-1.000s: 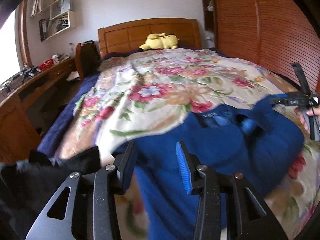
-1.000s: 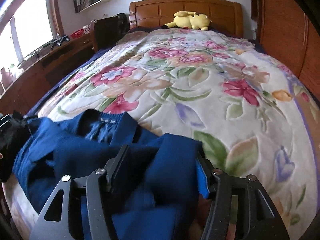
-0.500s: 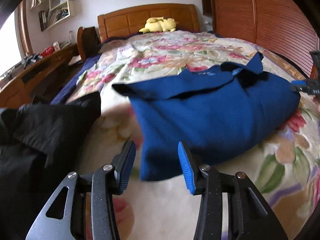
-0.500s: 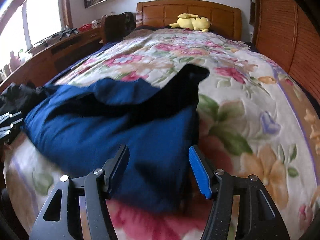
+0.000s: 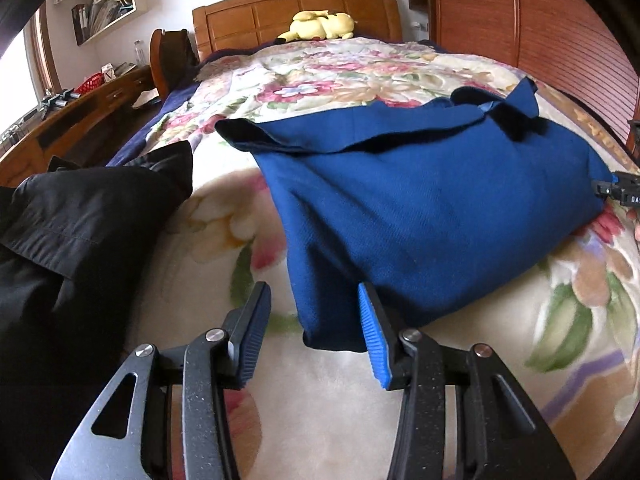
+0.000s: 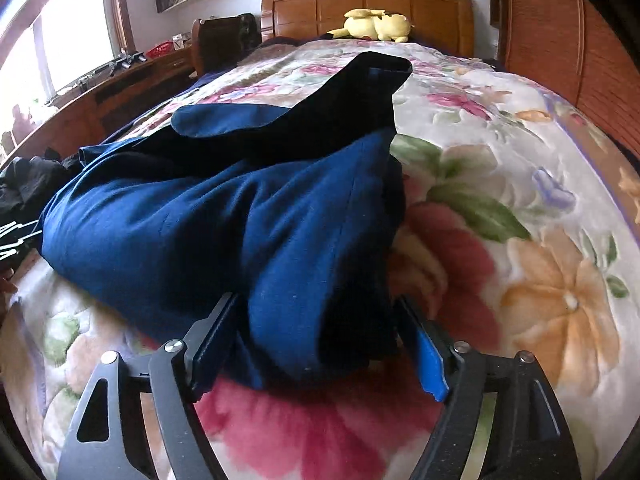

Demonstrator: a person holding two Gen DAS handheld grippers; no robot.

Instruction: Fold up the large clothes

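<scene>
Left wrist view, left to right. A black garment fills the left of the frame, heaped on the floral blanket. The left gripper sits at lower centre with its jaws wide apart and nothing clamped; the near corner of the blue garment hangs into the gap between the blue pads without being pinched. The blue garment, partly folded, spreads across the centre and right of the frame, with a loose flap lying over its far edge. A yellow plush toy rests by the headboard at upper centre.

Right wrist view, left to right. The blue garment occupies the left and centre, bunched into a thick roll, with one dark flap standing up at upper centre. The right gripper at lower centre has its jaws spread wide around the near end of that roll; the fabric lies between them, but no squeeze is visible. Bare blanket fills the right.

Judgement on the step: both tools appear positioned at the near edge for a new fold. To do it well, each gripper should close on all layers at its corner, the left taking the hanging corner fully between the pads. Lift evenly, keep the edge taut, and lay it over squarely so that the raised flap is flattened rather than trapped.
</scene>
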